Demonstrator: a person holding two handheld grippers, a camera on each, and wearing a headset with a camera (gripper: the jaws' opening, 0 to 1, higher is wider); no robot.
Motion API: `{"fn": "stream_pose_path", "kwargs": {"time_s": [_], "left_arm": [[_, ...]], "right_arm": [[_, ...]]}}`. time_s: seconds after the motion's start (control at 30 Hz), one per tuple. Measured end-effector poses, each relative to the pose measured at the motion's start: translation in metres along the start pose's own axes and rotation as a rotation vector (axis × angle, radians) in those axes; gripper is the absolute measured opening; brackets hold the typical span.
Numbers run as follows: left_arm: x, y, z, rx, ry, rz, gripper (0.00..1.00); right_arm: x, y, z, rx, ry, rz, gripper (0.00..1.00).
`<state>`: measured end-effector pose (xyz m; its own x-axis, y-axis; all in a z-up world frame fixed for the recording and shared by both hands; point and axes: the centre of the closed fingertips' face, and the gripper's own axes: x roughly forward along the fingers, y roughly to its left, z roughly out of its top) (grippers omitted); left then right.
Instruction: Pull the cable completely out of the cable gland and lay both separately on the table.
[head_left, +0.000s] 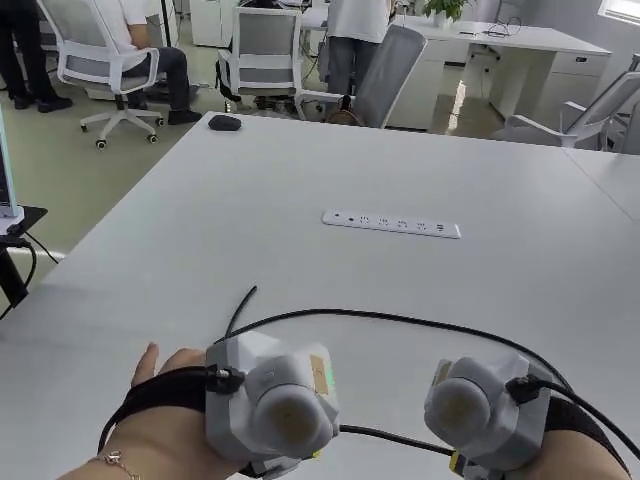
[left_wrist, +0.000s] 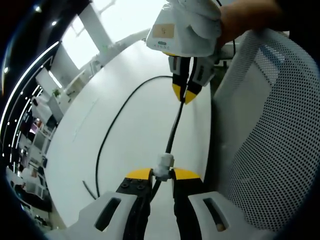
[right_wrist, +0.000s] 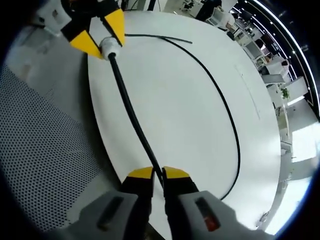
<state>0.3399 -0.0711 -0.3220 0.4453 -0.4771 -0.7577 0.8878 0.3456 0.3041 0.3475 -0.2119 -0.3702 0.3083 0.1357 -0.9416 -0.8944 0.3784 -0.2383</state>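
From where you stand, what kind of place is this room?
Probably an open office: white mesh swivel chairs, long white desks behind, and a white socket strip in the large white table.

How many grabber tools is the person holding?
2. The left gripper is shut on the white cable gland. The right gripper is shut on the black cable farther along.

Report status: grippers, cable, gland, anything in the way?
Left gripper shut on cable gland. Right gripper shut on cable, apart from the cable gland. Cable not yet out; its long loop lies on table. Nothing blocking the pull.
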Motion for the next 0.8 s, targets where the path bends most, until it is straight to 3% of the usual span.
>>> {"fn": "stream_pose_path", "kwargs": {"time_s": [0.1,0.17,0.23,0.33,0.47,0.73,0.8], "left_arm": [[0.000,0.000,0.001,0.003,-0.001,0.001,0.16],[0.000,0.000,0.000,0.003,-0.002,0.000,0.16],[0.001,0.000,0.001,0.004,-0.005,0.000,0.16],[0.001,0.000,0.001,0.006,-0.003,0.000,0.16],[0.001,-0.001,0.001,0.011,-0.006,0.000,0.16],[0.001,-0.006,0.004,0.038,-0.020,-0.018,0.16],[0.002,-0.007,0.006,0.044,-0.026,-0.021,0.16]], "right_arm": [[0.001,0.005,-0.001,-0.014,0.009,0.013,0.07],[0.000,0.009,0.007,-0.054,-0.021,0.018,0.14],[-0.002,0.018,0.022,-0.063,-0.083,0.051,0.16],[-0.006,0.031,0.044,-0.140,-0.179,0.086,0.23],[-0.017,0.046,0.073,-0.218,-0.309,0.111,0.22],[-0.027,0.045,0.089,-0.236,-0.389,0.081,0.19],[-0.025,0.042,0.086,-0.303,-0.358,0.047,0.17]]}}
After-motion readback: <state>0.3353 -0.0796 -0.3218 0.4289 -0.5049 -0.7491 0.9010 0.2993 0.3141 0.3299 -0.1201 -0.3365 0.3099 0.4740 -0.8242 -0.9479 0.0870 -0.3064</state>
